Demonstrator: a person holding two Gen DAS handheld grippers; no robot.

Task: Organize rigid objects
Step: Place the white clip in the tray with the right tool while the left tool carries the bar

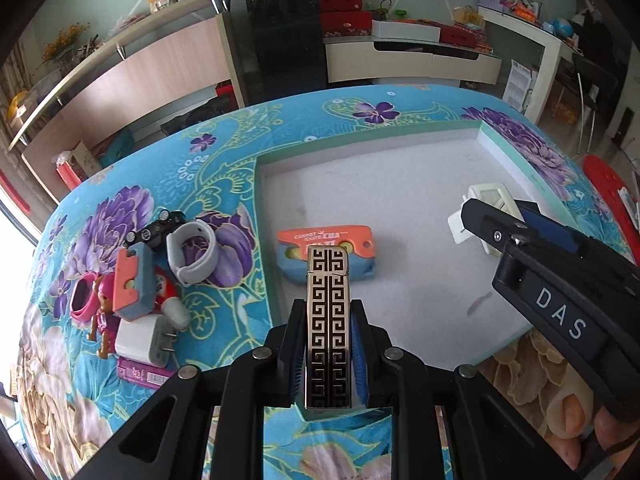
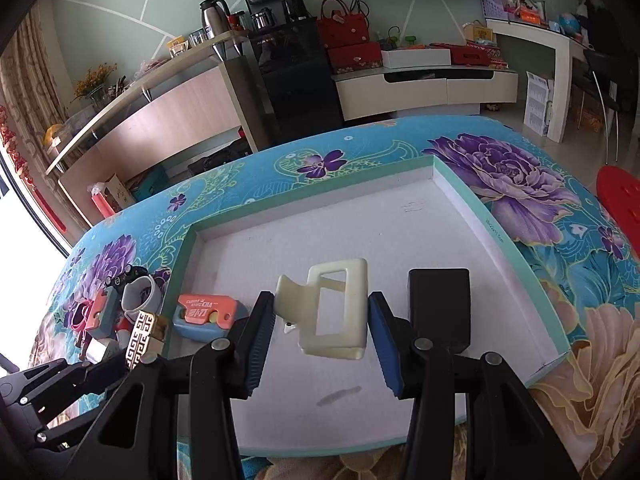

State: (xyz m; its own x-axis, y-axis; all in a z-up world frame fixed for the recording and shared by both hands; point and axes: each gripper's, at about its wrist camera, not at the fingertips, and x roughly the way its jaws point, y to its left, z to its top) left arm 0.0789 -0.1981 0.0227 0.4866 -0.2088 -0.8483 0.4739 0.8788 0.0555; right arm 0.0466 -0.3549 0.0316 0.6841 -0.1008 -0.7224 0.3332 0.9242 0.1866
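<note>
While clamped in the left gripper (image 1: 327,344), a glossy key-patterned lighter (image 1: 329,320) stands upright.
Right gripper (image 2: 322,334) grasps a cream plastic clip (image 2: 340,312); matte black block (image 2: 439,304) just right.

tray (image 2: 460,184) on table (image 2: 520,152) | black block (image 2: 439,304) in tray | toy pile (image 1: 148,280) left of tray
</note>
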